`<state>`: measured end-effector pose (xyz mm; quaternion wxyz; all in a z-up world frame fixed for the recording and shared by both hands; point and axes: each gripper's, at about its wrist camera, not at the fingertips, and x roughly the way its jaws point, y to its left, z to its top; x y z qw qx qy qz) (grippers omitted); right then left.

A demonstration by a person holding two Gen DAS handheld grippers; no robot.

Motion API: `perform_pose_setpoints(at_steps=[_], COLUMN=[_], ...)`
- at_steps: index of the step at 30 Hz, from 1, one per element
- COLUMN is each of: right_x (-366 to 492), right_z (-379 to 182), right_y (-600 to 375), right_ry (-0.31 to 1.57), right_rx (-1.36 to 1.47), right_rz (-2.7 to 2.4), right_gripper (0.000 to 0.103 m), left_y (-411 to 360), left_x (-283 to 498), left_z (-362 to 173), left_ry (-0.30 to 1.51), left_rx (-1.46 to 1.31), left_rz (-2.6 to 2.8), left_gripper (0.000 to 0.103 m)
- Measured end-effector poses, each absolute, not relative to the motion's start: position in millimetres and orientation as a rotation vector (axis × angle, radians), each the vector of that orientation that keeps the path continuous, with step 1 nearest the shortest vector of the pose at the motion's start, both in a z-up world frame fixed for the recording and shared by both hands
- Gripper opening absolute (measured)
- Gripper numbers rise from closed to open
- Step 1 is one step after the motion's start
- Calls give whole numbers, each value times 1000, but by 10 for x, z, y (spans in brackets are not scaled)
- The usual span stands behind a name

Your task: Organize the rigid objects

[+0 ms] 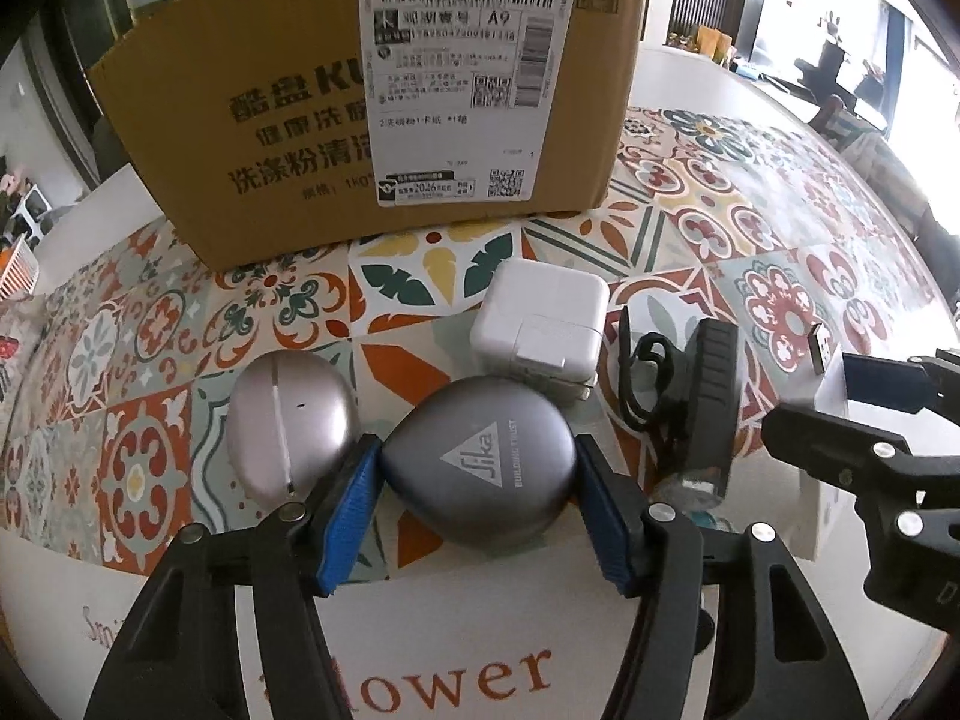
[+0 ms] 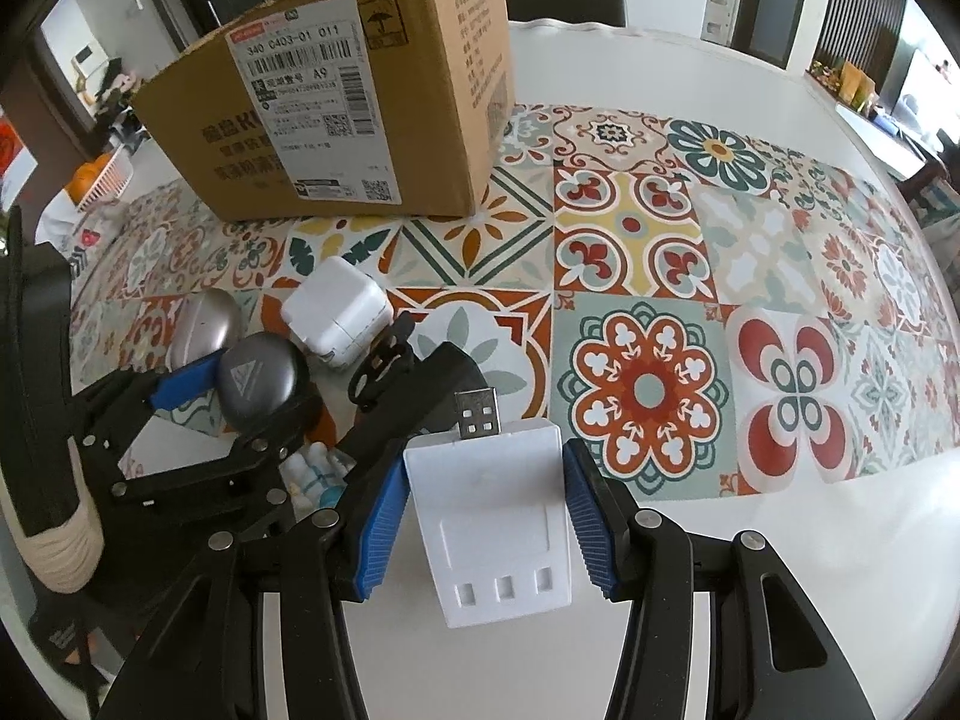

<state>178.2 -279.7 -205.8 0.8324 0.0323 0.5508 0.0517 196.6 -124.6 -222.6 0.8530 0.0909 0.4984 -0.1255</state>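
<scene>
Patterned tile cloth covers the white worktop point(image 1: 690, 78), with a cardboard box point(image 1: 252, 108) standing at the far side. From the left wrist view, the left tongs point(image 1: 477, 474) are closed onto a dark grey pebble-shaped case point(image 1: 480, 468), both blue pads touching its sides across its width. A lighter silver case point(image 1: 288, 426) lies just beside it on the left, a white power adapter point(image 1: 540, 318) sits right behind it, and a black strap-like gadget point(image 1: 708, 396) lies to the right. The box is straight ahead beyond the adapter, so the grey case would travel forward and up if the box is its destination.

From the right wrist view, the right tongs point(image 2: 486, 498) are clamped on a white USB charger block point(image 2: 492, 516), its metal plug point(image 2: 479, 414) pointing away along the fingers. The box point(image 2: 336, 120) lies ahead and to the left, with the left tongs point(image 2: 240, 384) and grey case point(image 2: 258, 384) between. By my judgement the left hand is the nearer to the box, so it should go first.
</scene>
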Motion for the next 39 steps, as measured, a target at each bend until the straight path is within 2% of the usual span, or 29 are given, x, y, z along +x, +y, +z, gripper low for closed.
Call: perform_pose_setpoints(at_steps=[19, 39], right_x=[1617, 1677], right_z=[-1607, -617], right_y=[-2719, -2450], right_ry=[1067, 832], right_rx=[84, 50], right_rz=[116, 142], right_gripper=[49, 49], left_y=[-1035, -686], left_x=[1761, 1790], left_z=[-1625, -580], left_ry=[964, 830], left_rx=[136, 91], left_rz=[-213, -175], left_gripper=[62, 62])
